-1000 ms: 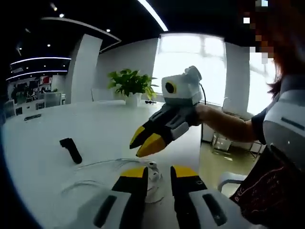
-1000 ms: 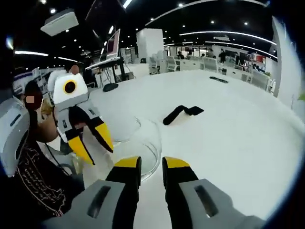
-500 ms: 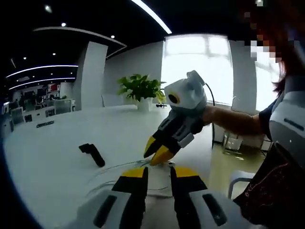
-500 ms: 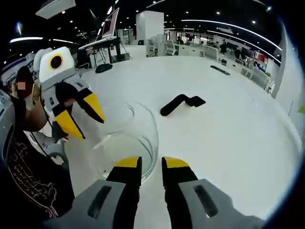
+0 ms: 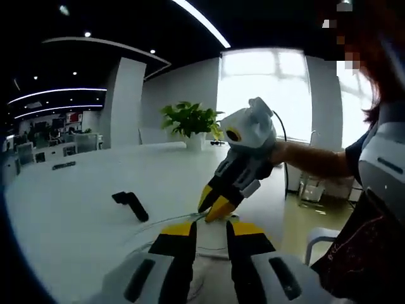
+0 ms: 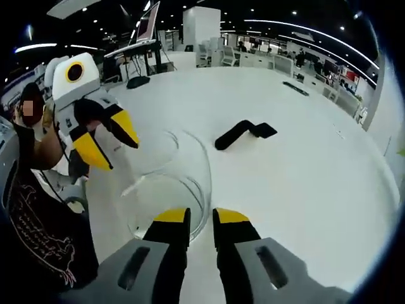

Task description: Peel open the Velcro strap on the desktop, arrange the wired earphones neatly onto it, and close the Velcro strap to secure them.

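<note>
Left tongs (image 5: 209,229): jaws a narrow gap apart, nothing between them; over the desk (image 5: 76,209) edge, earphone cable just ahead.
Right tongs (image 6: 200,216): jaws slightly parted, holding nothing; tips down close to the cable, just ahead of the left tongs.
Earphones (image 6: 171,183): thin white cable in loose loops on the desk, between both tongs.
Strap (image 6: 242,132): black, bent, flat on the desk, beyond the cable loops, well apart from both tongs.
Plant (image 5: 188,120): far end of desk.
</note>
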{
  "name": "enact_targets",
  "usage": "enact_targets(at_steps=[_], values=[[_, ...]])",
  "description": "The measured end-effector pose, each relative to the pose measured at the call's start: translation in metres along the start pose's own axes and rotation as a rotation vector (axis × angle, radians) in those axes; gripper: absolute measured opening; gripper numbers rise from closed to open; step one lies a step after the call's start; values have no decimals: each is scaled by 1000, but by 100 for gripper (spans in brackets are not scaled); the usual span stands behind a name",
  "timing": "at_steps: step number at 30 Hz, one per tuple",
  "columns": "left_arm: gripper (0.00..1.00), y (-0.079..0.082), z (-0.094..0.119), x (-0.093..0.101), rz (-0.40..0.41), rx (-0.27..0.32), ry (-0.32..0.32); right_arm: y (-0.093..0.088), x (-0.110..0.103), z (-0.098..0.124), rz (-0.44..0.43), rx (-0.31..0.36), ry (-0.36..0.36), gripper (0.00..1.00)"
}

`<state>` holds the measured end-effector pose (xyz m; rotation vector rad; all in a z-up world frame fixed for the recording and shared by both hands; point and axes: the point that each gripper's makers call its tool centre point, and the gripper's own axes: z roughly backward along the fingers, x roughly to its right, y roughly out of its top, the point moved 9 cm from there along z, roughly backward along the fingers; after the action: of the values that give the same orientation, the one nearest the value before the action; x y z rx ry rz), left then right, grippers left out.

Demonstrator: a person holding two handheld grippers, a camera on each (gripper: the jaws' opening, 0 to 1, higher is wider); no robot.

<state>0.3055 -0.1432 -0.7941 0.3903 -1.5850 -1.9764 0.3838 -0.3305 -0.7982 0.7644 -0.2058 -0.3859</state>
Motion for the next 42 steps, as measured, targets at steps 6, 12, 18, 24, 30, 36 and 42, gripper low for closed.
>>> enact_targets(at_steps=[6, 12, 18, 24, 30, 36, 42], values=[[23, 0, 1, -1, -6, -2, 5, 0, 7, 2, 20, -40, 27, 12], [23, 0, 2, -3, -10, -10, 21, 2, 9, 2, 53, -53, 46, 7], [23, 4, -3, -6, -25, -20, 19, 3, 10, 2, 79, -56, 60, 6], [24, 15, -29, -24, -75, -64, -8, 3, 12, 1, 84, -37, 64, 5], [25, 16, -60, -31, -193, -194, -70, 3, 13, 1, 95, -30, 66, 4], [27, 15, -80, -29, -308, -283, -124, 3, 12, 3, 103, -21, 73, 4], [27, 20, -91, -29, -349, -320, -164, 3, 10, 6, 119, -10, 84, 4]])
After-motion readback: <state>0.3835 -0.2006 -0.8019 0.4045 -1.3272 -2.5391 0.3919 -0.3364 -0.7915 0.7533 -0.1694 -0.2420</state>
